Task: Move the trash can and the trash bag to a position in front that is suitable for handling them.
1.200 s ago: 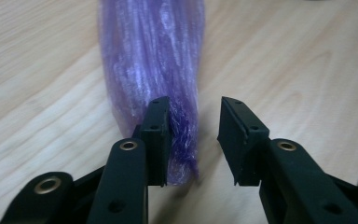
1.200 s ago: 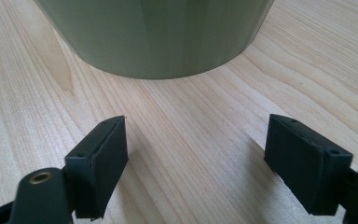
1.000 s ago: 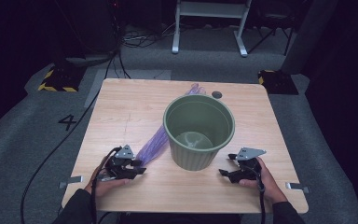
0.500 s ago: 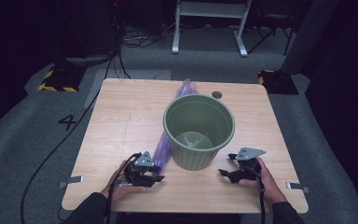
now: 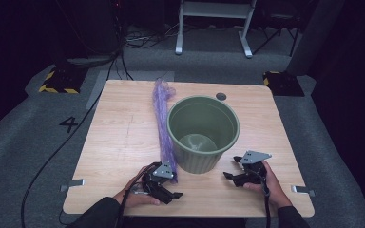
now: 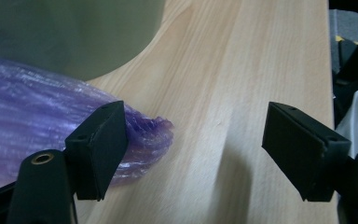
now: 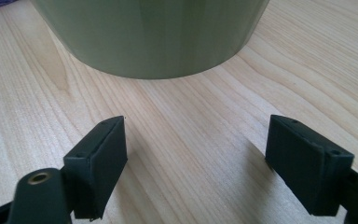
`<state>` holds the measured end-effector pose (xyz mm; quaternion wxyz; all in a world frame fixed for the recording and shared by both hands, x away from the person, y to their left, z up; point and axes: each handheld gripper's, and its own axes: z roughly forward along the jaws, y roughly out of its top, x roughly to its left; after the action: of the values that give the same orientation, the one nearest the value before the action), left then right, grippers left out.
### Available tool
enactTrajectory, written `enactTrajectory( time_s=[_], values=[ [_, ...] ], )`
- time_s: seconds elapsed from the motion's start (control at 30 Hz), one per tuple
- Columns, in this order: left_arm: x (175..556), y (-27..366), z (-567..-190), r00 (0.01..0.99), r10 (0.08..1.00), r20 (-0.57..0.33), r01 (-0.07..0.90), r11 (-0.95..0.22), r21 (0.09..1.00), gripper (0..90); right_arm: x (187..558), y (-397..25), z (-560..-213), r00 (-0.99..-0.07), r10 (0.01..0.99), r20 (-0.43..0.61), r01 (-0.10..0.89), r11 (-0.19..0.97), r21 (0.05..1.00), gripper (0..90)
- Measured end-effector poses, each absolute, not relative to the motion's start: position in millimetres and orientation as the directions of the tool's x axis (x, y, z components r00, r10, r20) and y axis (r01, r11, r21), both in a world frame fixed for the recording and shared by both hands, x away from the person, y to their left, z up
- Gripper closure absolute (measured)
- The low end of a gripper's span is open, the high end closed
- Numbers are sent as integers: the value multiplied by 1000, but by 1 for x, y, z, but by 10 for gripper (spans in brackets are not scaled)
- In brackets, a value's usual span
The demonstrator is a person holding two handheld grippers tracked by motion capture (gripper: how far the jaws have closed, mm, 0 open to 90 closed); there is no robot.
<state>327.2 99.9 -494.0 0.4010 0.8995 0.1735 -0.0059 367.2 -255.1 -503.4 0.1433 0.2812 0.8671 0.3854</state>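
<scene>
Bag: purple plastic bag (image 5: 161,121) is lying stretched in a long strip on the table (image 5: 119,142), running from the far edge down past the left side of the bin; its near end is sitting just beside my left gripper.
Bin: green bin (image 5: 203,133) is standing upright mid-table, touching the bag along its left wall; base is getting cut off by its own rim in the high view.
Left gripper: I'm holding my left gripper (image 6: 196,140) spread wide, nothing between the jaws; bag tip (image 6: 154,133) is partly hiding behind one jaw, contact hard to tell.
Right gripper: I'm holding my right gripper (image 7: 196,154) spread too, low over bare wood, pointing at the bin wall (image 7: 154,32).
Hidden: bin top is running out of both gripper views.
</scene>
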Motion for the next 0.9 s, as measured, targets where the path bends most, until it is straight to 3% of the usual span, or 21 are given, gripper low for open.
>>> enactTrajectory(
  time_s=[0.13, 0.33, 0.57, 0.9],
  values=[
    [326, 90, -497, 944, 295, -146, 308, -637, 707, 243, 364, -256, -502, -792, 609, -28, 384, 533, 754, 216],
    [328, 75, -498, 950, 273, -154, 296, -625, 722, 166, 357, -255, -497, -789, 614, -16, 378, 505, 776, 216],
    [330, 53, -497, 952, 279, -126, 283, -643, 712, 161, 349, -250, -496, -803, 596, -23, 362, 517, 776, 219],
    [324, 68, -474, 954, 289, -73, 240, -598, 765, 160, 347, -244, -499, -819, 574, -23, 349, 529, 773, 222]
  ],
)
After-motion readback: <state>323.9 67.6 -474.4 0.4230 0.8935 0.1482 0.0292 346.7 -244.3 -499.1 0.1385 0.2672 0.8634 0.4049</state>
